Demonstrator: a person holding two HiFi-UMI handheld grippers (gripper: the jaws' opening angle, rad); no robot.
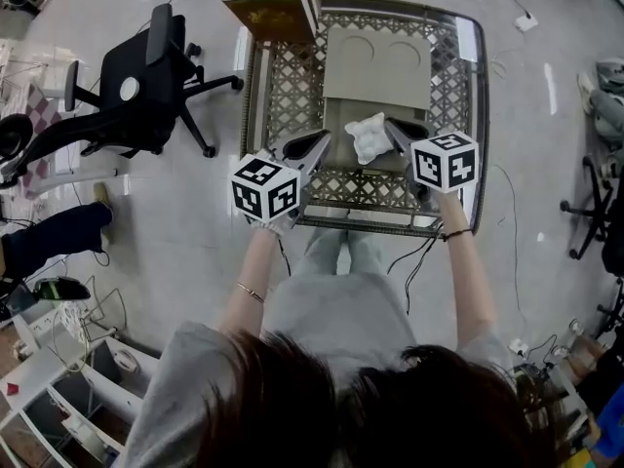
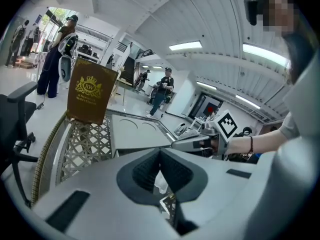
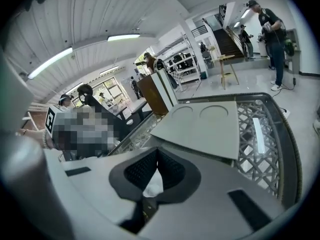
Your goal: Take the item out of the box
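A crumpled white bundle (image 1: 368, 136) hangs between my two grippers, over the near end of the flat grey box (image 1: 375, 66) on the lattice table. My left gripper (image 1: 327, 136) reaches it from the left and my right gripper (image 1: 389, 125) from the right. In the left gripper view the pads (image 2: 152, 166) are closed, with a scrap of the white bundle (image 2: 160, 182) showing between them. The right gripper view shows the same: closed pads (image 3: 167, 169) with the white bundle (image 3: 154, 186) caught in them. The grey box lid (image 3: 200, 126) with two round marks lies just ahead.
The table has a raised metal rim (image 1: 468, 86). A brown and gold box (image 1: 268, 8) stands at its far left corner. A black office chair (image 1: 136, 86) is on the floor to the left. Cables trail to the right, and several people stand in the room behind.
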